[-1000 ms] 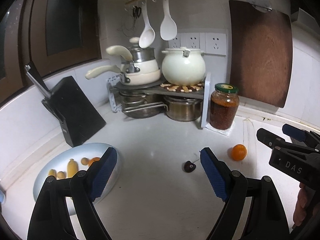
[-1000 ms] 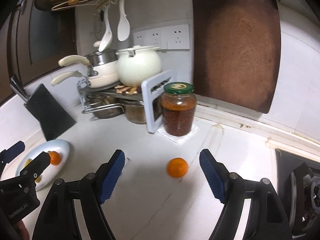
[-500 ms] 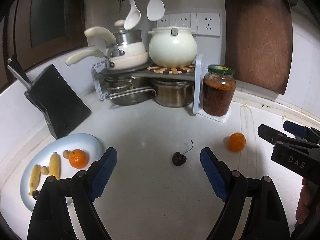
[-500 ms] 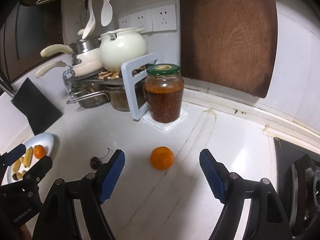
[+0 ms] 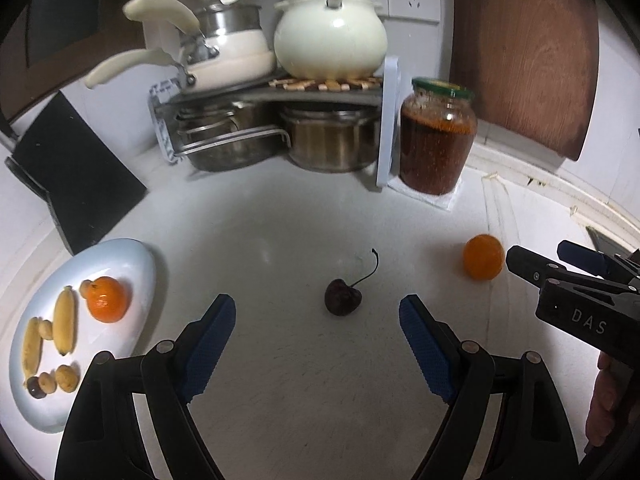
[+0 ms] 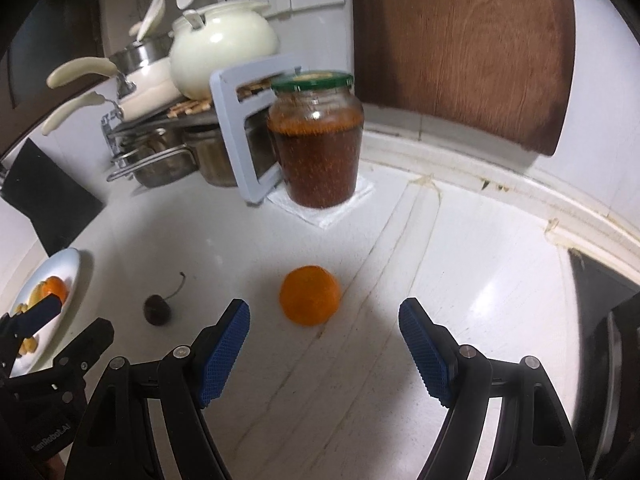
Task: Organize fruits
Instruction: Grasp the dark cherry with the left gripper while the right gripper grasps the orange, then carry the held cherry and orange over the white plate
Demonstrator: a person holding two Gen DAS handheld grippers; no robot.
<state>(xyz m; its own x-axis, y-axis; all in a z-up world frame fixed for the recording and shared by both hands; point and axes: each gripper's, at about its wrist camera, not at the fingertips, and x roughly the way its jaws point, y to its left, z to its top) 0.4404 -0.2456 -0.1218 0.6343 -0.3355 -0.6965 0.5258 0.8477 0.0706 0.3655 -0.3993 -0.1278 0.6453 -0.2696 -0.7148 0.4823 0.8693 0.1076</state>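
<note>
White letters "DAS" stand on the black body of the right gripper [image 5: 536,264], seen right of the left gripper's fingers. Faint lettering, roughly "GenRobot.AI", runs along the left gripper [image 6: 64,326] body, left of the right gripper's fingers; it is blurred

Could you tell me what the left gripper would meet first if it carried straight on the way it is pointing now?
Most likely the cherry, lying on the counter just ahead of the open left gripper and roughly centred between its fingers.
</note>
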